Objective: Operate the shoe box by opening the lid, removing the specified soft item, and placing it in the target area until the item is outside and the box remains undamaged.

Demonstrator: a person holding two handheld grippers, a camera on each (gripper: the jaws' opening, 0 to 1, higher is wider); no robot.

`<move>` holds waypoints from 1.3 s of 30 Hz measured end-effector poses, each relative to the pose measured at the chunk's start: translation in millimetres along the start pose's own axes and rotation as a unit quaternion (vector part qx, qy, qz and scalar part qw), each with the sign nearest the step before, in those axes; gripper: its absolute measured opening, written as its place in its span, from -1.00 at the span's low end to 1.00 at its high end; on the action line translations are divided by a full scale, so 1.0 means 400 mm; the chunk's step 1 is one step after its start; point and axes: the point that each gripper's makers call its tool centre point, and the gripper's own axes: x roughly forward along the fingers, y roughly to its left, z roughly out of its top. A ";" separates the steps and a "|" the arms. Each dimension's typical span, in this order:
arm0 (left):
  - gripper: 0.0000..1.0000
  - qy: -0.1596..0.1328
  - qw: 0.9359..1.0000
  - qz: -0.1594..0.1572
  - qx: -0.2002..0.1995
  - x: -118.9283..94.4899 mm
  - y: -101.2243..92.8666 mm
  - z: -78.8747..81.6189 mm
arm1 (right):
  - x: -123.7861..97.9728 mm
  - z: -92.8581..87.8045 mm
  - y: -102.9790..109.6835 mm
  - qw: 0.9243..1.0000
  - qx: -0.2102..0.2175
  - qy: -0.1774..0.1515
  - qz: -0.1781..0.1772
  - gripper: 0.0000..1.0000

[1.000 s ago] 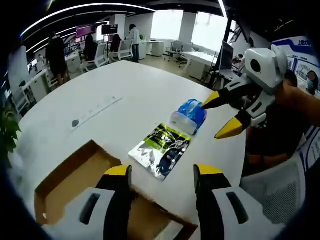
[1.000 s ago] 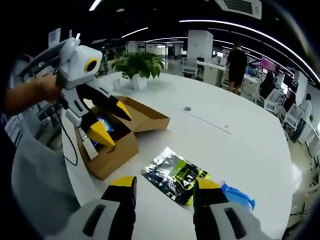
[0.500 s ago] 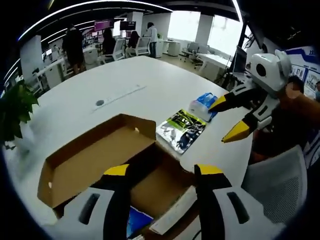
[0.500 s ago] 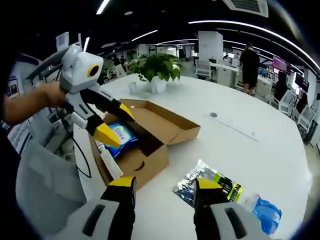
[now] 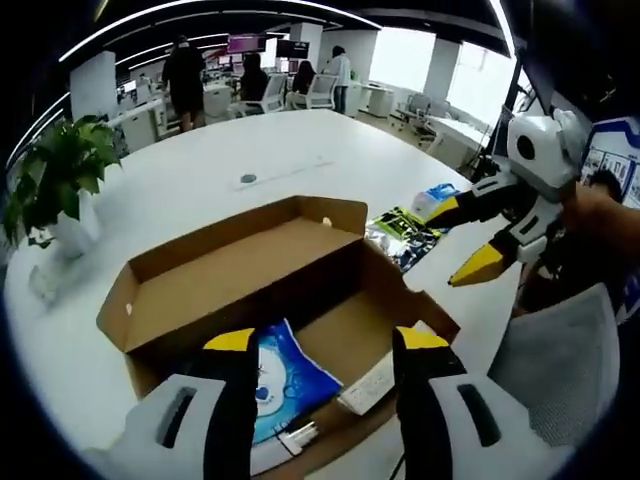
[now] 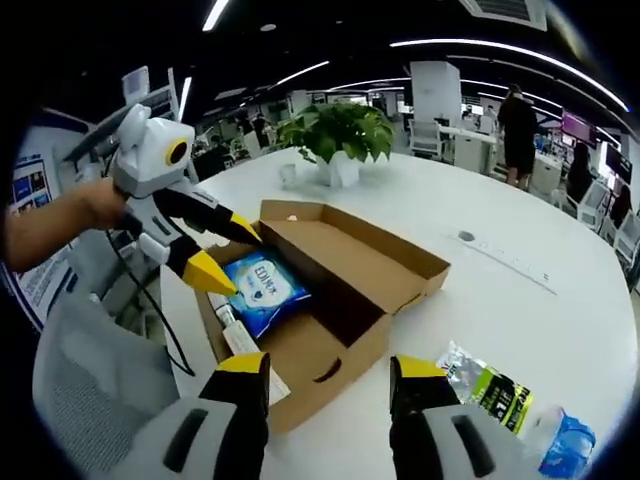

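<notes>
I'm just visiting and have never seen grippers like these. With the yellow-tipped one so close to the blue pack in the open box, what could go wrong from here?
Two things, probably. The left gripper has pointed tips just above the blue soft pack; a hard pinch might puncture it. The pack also lies beside a white item in the shoe box, so the jaws could catch the wall or lift the wrong thing.

Before you: round white table (image 5: 200, 190) (image 6: 560, 320) | open brown cardboard shoe box (image 5: 240, 290) (image 6: 340, 275) lies near its edge | beside the box: shiny green-black foil pouch (image 5: 405, 228) (image 6: 492, 385), then blue plastic bag (image 5: 437, 197) (image 6: 565, 445) | potted green plant (image 5: 55, 185) (image 6: 338, 135) at the far side.
</notes>
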 end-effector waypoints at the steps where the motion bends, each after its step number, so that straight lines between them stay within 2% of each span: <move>1: 0.11 0.000 1.000 0.001 -0.002 -0.004 0.007 -0.007 | 0.009 0.002 0.008 1.000 0.002 0.000 0.004 -0.09; 11: 0.19 -0.006 0.999 0.022 -0.030 -0.059 0.068 -0.073 | 0.087 0.007 0.061 0.999 0.001 0.011 0.030 -0.13; 14: 0.20 -0.007 0.999 0.031 -0.039 -0.070 0.102 -0.094 | 0.109 0.010 0.073 0.999 0.001 0.016 0.035 -0.14; 20: 0.21 -0.008 0.998 0.043 -0.046 -0.090 0.126 -0.115 | 0.159 0.016 0.100 0.999 0.006 0.022 0.047 -0.15; 26: 0.21 -0.006 0.997 0.047 -0.053 -0.100 0.145 -0.135 | 0.217 0.018 0.128 0.998 0.020 0.027 0.059 -0.25; 39: 0.17 -0.016 0.996 0.050 -0.068 -0.118 0.166 -0.145 | 0.326 0.026 0.159 0.996 0.038 0.042 0.065 -0.48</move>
